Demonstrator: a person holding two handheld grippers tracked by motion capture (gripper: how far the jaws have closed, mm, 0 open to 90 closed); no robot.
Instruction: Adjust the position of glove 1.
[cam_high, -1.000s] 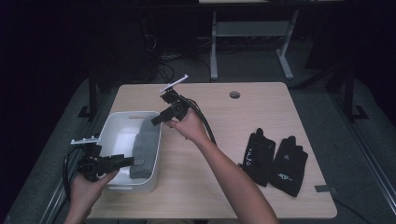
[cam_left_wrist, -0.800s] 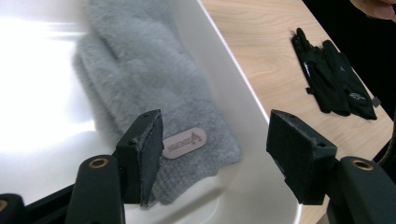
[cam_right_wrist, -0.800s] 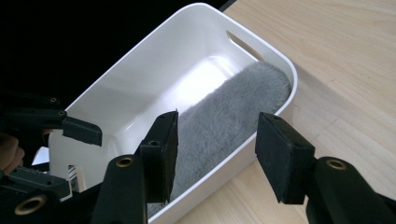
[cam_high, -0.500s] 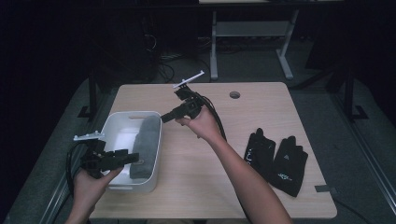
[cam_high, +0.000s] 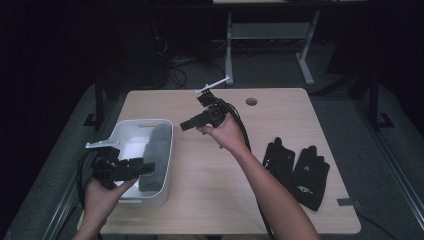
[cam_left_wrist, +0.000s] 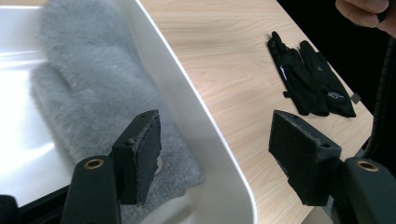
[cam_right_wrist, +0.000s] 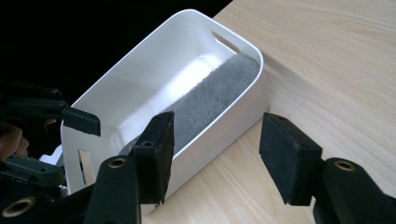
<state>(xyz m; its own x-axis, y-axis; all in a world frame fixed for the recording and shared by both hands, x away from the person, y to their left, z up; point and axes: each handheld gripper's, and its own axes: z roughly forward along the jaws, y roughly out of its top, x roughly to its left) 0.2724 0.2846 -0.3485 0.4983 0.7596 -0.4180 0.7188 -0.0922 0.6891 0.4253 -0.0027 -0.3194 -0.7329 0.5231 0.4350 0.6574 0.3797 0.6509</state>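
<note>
Grey and fluffy, the mitten (cam_high: 154, 156) lies lengthwise in the white tub (cam_high: 131, 128), pressed along the tub's right-hand wall as the high view shows it; its woolly pile fills that side from near the far handle slot to the near end, and the rest of the tub floor is bare glossy plastic. In the left gripper view the mitten (cam_left_wrist: 93, 93) looks doubled, perhaps two laid together, though the fur blurs the edges too much to be sure.

At the tub's near left corner hovers the left gripper (cam_high: 131, 169), its jaws apart with nothing between them, one jaw above the mitten and the other outside the tub's rim (cam_left_wrist: 196, 116). Above the table (cam_high: 210, 200), to the right of the tub's far end, is the right gripper (cam_high: 189, 123), held clear of the wood; its jaws have just been opening and stand wide, empty, pointing back toward the tub (cam_right_wrist: 233, 116).

Well apart on the right side of the tabletop lies a pair of black gloves (cam_high: 296, 169), flat, thin and smooth, side by side. Between tub and gloves runs a broad stretch of bare pale wood, crossed only by the right forearm (cam_high: 260, 185). A small round hole (cam_high: 251, 101) sits near the table's far edge.
</note>
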